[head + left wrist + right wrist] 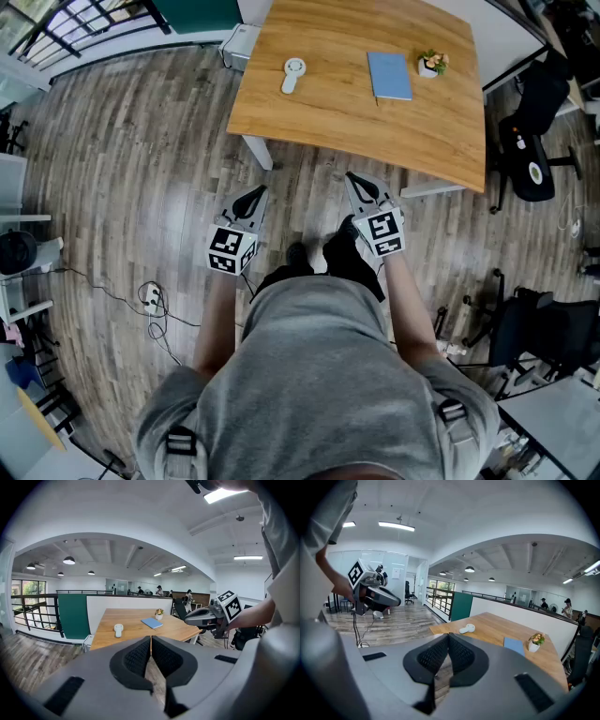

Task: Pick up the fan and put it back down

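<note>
A small white hand fan [292, 74] lies flat on the wooden table [328, 117], on its left part; it shows too as the fan [118, 629] and the fan [466, 629]. My left gripper [255, 195] hangs over the floor short of the table's near edge, jaws shut with nothing between them, seen also as the left gripper [151, 641]. My right gripper [361, 184] is beside it, just before the table edge, likewise shut and empty, also the right gripper [448, 638]. Both are well away from the fan.
On the table a blue notebook [389, 75] lies right of the fan, with a small potted plant [432, 64] beyond it. Black office chairs [527, 155] stand to the right. A power strip with cables [150, 298] lies on the wood floor at left.
</note>
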A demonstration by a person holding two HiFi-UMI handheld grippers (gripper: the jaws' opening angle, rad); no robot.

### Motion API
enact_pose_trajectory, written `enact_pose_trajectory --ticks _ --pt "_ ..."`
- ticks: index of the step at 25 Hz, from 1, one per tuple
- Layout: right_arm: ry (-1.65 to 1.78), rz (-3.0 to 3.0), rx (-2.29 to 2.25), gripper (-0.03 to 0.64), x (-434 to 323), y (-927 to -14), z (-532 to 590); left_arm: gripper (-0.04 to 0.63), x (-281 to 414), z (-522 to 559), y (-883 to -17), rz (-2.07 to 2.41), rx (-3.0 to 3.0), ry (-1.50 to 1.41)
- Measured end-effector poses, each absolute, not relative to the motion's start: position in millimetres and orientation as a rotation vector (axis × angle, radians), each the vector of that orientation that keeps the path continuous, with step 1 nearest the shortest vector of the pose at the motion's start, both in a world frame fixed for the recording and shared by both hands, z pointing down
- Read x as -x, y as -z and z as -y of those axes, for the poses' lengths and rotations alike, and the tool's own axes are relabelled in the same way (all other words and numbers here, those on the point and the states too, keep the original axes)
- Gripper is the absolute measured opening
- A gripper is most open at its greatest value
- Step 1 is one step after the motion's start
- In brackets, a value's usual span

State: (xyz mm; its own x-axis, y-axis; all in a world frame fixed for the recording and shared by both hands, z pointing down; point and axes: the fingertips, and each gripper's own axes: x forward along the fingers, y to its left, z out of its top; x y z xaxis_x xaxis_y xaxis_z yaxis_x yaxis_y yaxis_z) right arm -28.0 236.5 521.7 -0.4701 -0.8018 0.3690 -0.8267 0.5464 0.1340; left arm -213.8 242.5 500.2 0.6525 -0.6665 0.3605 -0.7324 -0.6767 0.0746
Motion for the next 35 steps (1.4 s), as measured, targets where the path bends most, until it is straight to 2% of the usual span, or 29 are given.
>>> enact_pose_trajectory --ticks 9,35 --pt "-0.147 2.366 -1.348 0.003 10 -535 -258 0.024 190 -253 -489 1.078 -2.724 -0.460" --pt "-0.187 2.328 -1.469 0.005 10 -542 -262 0.023 209 -253 -491 1.053 -2.734 -0.458"
